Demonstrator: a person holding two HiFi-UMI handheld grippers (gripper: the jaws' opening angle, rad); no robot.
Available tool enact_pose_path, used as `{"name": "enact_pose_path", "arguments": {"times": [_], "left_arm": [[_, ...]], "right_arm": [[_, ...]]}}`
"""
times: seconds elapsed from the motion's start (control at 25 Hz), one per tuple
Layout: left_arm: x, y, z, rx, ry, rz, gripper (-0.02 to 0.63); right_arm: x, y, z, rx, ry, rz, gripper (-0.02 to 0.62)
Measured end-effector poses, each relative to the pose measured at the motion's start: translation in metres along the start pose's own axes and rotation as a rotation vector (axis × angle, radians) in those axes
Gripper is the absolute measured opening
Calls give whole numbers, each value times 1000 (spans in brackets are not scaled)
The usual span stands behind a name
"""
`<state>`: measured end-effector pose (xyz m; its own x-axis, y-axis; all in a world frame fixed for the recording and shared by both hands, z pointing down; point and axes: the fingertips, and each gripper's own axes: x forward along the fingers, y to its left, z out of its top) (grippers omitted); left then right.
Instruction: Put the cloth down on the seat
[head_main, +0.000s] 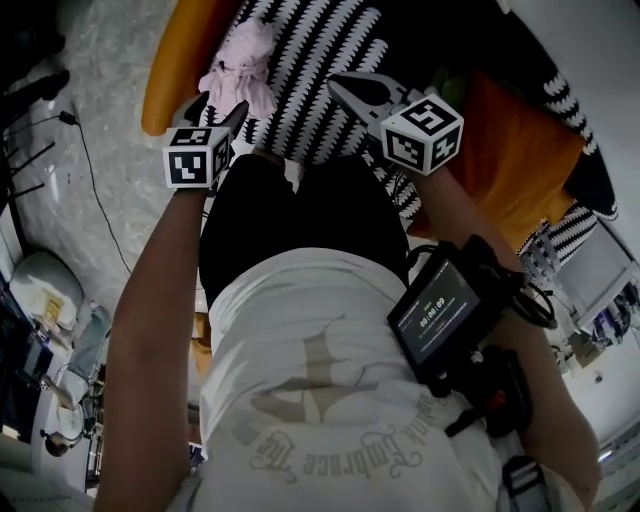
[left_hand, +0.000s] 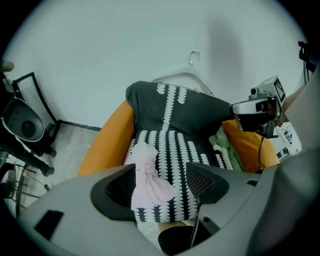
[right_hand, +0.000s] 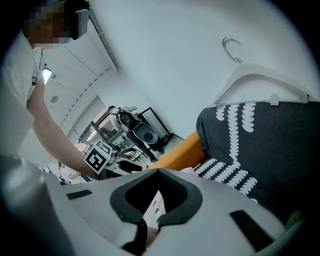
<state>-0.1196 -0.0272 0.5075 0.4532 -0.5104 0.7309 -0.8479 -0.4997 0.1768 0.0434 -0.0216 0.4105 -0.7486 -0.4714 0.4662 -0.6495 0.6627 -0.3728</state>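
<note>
A pale pink cloth (head_main: 240, 65) lies crumpled on the left side of the armchair seat (head_main: 320, 60), which has a black-and-white patterned cover. My left gripper (head_main: 217, 108) hovers just in front of it. In the left gripper view the cloth (left_hand: 150, 175) shows between the wide-apart jaws of the left gripper (left_hand: 162, 185), resting on the seat and not pinched. My right gripper (head_main: 345, 88) hangs over the seat's front middle with its jaws together and nothing in them. The right gripper (right_hand: 159, 172) points towards the chair's left arm.
The chair has orange arms (left_hand: 105, 145) and a dark backrest (left_hand: 175, 107). A green cloth (left_hand: 223, 145) and an orange cushion (head_main: 510, 150) fill the seat's right side. A hanger (left_hand: 192, 60) sits behind the backrest. A cable (head_main: 95, 190) and black equipment (left_hand: 22, 125) are on the floor at left.
</note>
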Motion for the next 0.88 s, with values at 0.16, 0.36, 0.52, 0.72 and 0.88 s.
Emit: {"name": "enact_pose_path", "arguments": {"times": [0.16, 0.36, 0.52, 0.72, 0.88], "left_arm": [[-24, 1, 7, -14, -42, 2, 305], [-56, -6, 26, -22, -132, -26, 274], [-89, -23, 41, 8, -193, -74, 203], [-140, -44, 61, 43, -281, -127, 119], [-175, -45, 56, 33, -374, -127, 56]], "right_arm": [[-1, 12, 11, -5, -16, 4, 15], [-3, 29, 28, -8, -50, 8, 15], [-11, 49, 44, -18, -72, 1, 15], [-28, 82, 76, -73, -108, -10, 15], [-29, 112, 79, -106, -141, -14, 15]]}}
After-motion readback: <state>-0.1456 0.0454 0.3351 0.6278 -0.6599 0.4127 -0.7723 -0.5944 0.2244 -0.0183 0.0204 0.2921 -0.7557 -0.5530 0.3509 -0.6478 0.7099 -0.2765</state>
